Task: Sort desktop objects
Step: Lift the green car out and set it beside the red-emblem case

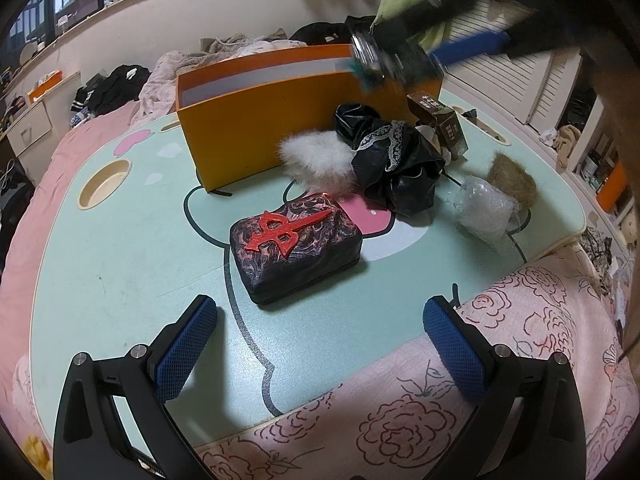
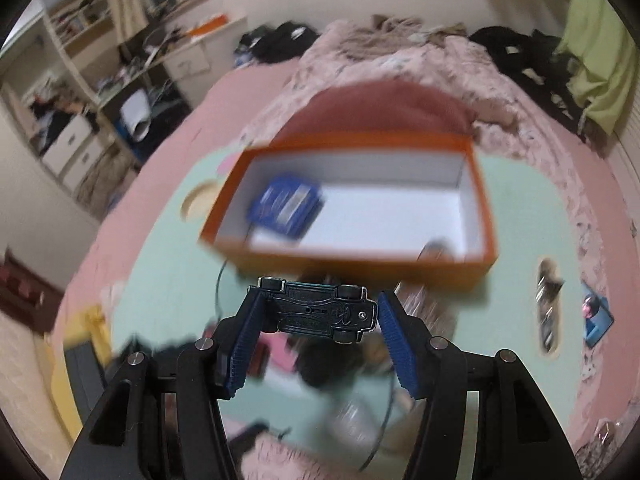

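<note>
the mint-green table carries the orange box, open at the top, with a blue packet lying in its left half and the right half mostly bare white floor. the right claw hangs above the table just short of the box's near wall, clenched on a toy car turned belly-up, its long axis crosswise between the pads and parallel to that wall. the box lies straight ahead and below, so the drop likely needs a short push forward over the rim. the left claw waits wide and empty near the table's front edge, the dark case closest ahead of it.
</note>
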